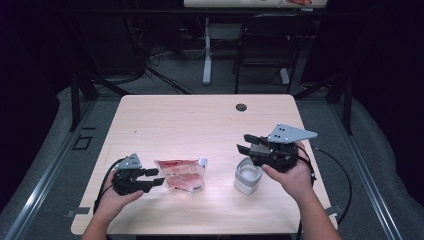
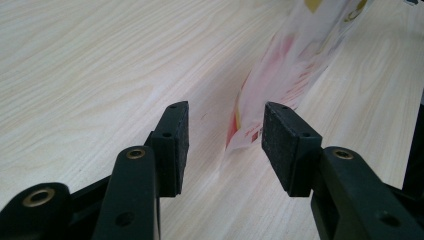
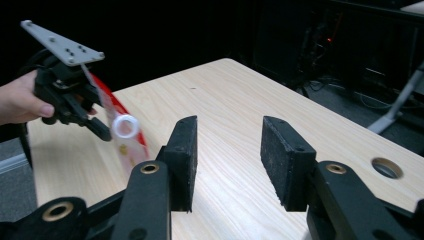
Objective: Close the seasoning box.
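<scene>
Pouch sits right at your left tool, cup under your right

Your left tool (image 1: 155, 178) is spread open at lower left of the high view, pouch (image 1: 182, 174) edge just past its tips, nothing gripped. The pouch's long axis runs left-right across the table (image 1: 200, 120). Your right tool (image 1: 245, 142) is also open and empty, hovering just above the white cup (image 1: 247, 176). Left's clearly nearer the pouch.

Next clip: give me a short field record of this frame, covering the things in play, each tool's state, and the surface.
surface: wooden table
pouch: clear spouted pouch with red print, lying flat
cup: white cup, upright, right of the pouch
left tool: open, jaws level at the pouch's left edge, not pressing it
right tool: open, above the cup, nothing between its jaws
</scene>
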### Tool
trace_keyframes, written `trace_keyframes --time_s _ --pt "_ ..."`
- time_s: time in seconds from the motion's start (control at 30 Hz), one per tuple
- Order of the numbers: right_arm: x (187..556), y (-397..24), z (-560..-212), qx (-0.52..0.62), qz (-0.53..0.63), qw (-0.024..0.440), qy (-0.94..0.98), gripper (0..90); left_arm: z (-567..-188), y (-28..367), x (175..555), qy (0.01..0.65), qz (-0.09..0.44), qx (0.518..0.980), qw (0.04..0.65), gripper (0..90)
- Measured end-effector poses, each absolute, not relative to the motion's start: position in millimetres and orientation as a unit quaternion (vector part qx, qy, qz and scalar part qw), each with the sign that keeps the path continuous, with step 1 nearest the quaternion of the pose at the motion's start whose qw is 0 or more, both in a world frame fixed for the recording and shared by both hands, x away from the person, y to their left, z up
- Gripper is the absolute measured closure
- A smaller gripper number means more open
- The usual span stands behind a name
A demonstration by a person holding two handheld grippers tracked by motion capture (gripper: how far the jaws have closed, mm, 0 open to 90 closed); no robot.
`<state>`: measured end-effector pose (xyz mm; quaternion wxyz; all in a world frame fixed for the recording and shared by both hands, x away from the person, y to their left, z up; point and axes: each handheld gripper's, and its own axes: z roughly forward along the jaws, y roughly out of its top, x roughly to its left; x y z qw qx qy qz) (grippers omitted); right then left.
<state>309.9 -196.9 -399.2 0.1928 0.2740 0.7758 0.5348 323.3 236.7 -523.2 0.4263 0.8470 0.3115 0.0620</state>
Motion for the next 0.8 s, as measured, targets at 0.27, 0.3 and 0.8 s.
trace_keyframes --time_s 0.27,0.3,0.8 --pt "314 -209 -407 0.298 0.531 0.201 0.767 59.1 -522 240 326 0.318 0.068 0.845 0.425 53.9" --pt "314 -210 -407 0.300 0.531 0.201 0.767 59.1 -522 241 326 0.316 0.067 0.845 0.425 53.9" --pt "319 -233 -409 0.342 0.521 0.223 0.750 60.2 -520 250 322 0.327 0.080 0.842 0.422 53.7"
